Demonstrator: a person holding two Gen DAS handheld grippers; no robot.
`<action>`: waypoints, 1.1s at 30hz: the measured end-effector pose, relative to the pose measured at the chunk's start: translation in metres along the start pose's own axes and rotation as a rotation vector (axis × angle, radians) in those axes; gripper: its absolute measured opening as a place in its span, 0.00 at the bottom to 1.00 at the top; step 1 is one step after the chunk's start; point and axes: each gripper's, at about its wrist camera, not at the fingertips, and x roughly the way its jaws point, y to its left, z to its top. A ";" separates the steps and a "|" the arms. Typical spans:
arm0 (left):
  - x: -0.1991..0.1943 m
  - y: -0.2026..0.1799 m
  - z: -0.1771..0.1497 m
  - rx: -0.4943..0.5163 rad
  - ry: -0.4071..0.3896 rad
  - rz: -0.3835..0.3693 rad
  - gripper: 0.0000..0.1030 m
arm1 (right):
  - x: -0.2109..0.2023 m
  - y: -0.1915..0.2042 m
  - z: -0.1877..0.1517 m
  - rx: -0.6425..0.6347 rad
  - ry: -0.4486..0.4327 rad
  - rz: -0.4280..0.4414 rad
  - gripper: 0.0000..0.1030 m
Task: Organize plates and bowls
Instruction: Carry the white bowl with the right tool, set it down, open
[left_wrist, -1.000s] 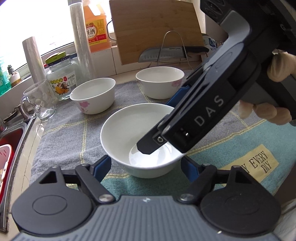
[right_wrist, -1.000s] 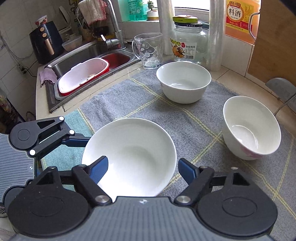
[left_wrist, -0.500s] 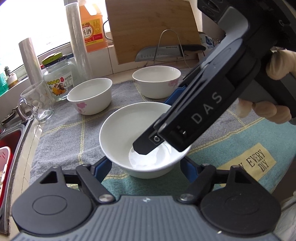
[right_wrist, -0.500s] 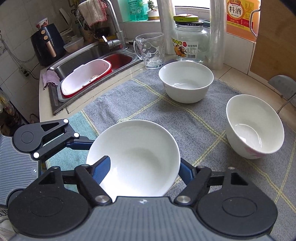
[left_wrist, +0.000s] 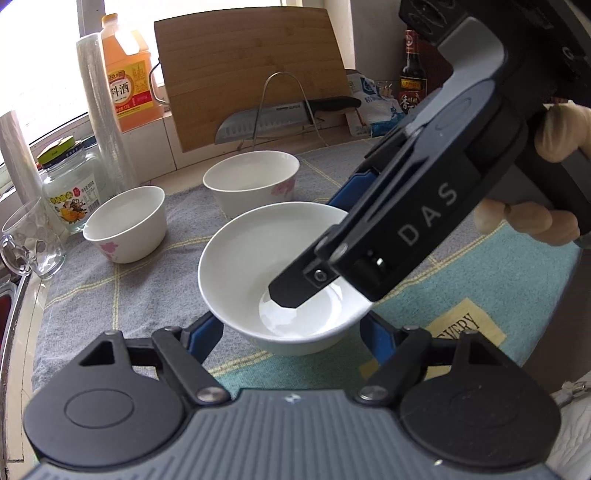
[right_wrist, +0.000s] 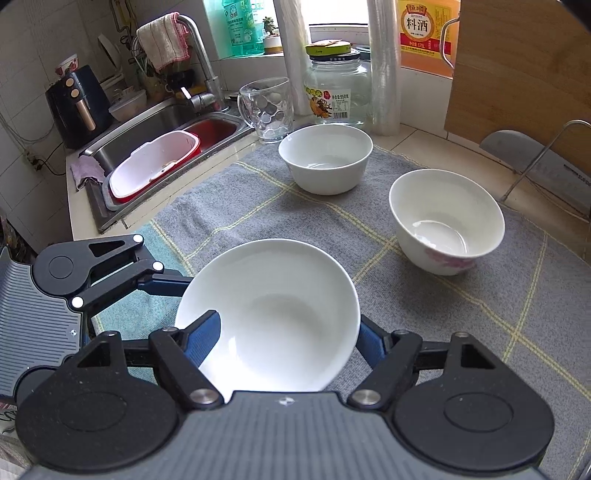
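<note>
A plain white shallow bowl (left_wrist: 258, 258) sits on the grey cloth (left_wrist: 92, 295) between the open fingers of my left gripper (left_wrist: 291, 332). It also shows in the right wrist view (right_wrist: 273, 306), between the open fingers of my right gripper (right_wrist: 288, 336), with the left finger over its rim. The right gripper's body reaches over the bowl from the right in the left wrist view. Two deeper white bowls with pink flowers stand behind: one far left (left_wrist: 125, 221) (right_wrist: 325, 162), one further right (left_wrist: 251, 181) (right_wrist: 447, 221).
A glass mug (right_wrist: 266, 107), a jar (right_wrist: 338, 85), plastic wrap rolls (left_wrist: 103, 114) and an orange bottle (left_wrist: 127, 74) line the back. A cutting board (left_wrist: 251, 74) and a knife on a rack (left_wrist: 280, 114) stand behind the bowls. A sink (right_wrist: 166, 147) lies left.
The shallow bowl has drawn closer between both grippers' fingers. The right gripper has lowered over it, its left finger now over the rim. Both views have shifted slightly.
</note>
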 end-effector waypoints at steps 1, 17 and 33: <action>0.002 -0.005 0.000 0.009 -0.001 -0.009 0.78 | -0.003 -0.002 -0.002 0.008 -0.001 -0.006 0.80; 0.032 -0.061 0.010 0.080 0.008 -0.154 0.78 | -0.048 -0.036 -0.050 0.124 -0.006 -0.122 0.80; 0.044 -0.070 0.014 0.079 0.036 -0.190 0.78 | -0.048 -0.052 -0.065 0.161 0.020 -0.130 0.80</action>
